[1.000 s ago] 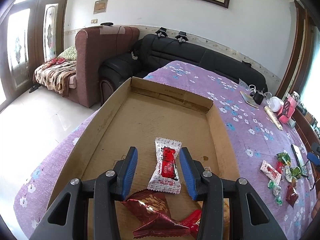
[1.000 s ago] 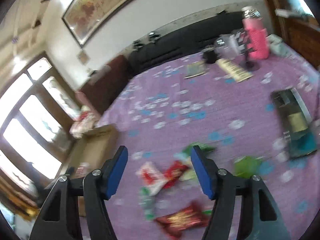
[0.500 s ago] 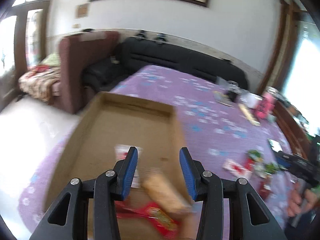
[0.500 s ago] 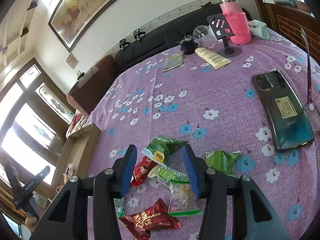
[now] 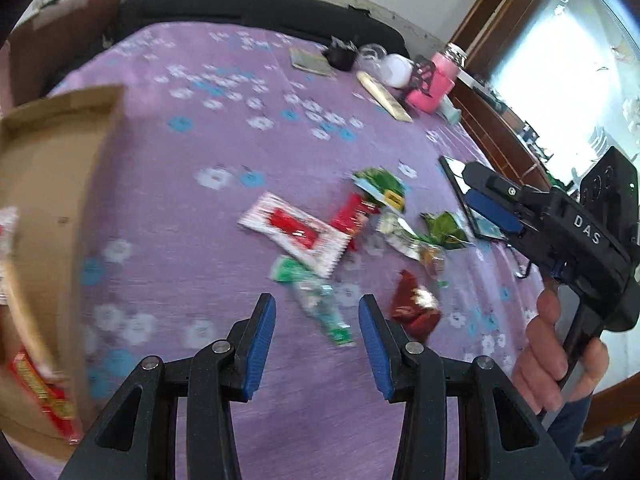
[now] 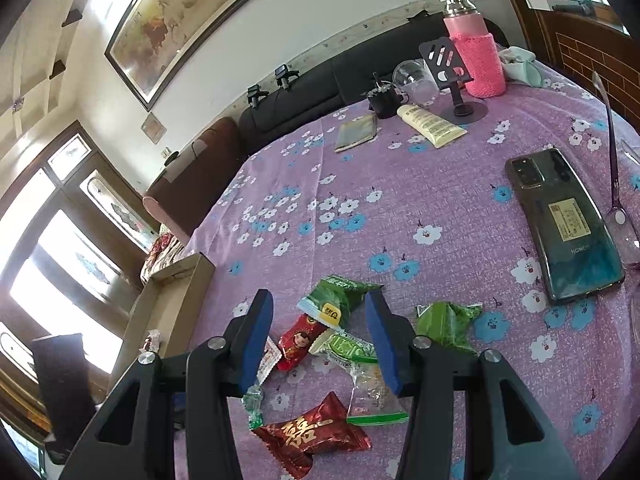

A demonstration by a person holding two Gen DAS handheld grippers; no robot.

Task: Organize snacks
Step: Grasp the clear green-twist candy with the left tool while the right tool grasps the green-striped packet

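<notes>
Both grippers hovering over the snack pile, nothing gripped.

Box (image 5: 48,184) is sitting far left of the left gripper (image 5: 317,340), some snacks lying in it. Left fingers are standing wide, green packet (image 5: 320,304) lying just ahead between them. Right gripper (image 6: 320,340) is also gaping wide, red candy (image 6: 300,340) and green wrapper (image 6: 340,300) lying between its fingers, red pouch (image 6: 312,436) under them.

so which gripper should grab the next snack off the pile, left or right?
Right, probably. The right gripper is open right over the pile, bracketing the small red candy. The left gripper is open too, but only at the pile's near edge, its view motion-blurred.
</notes>
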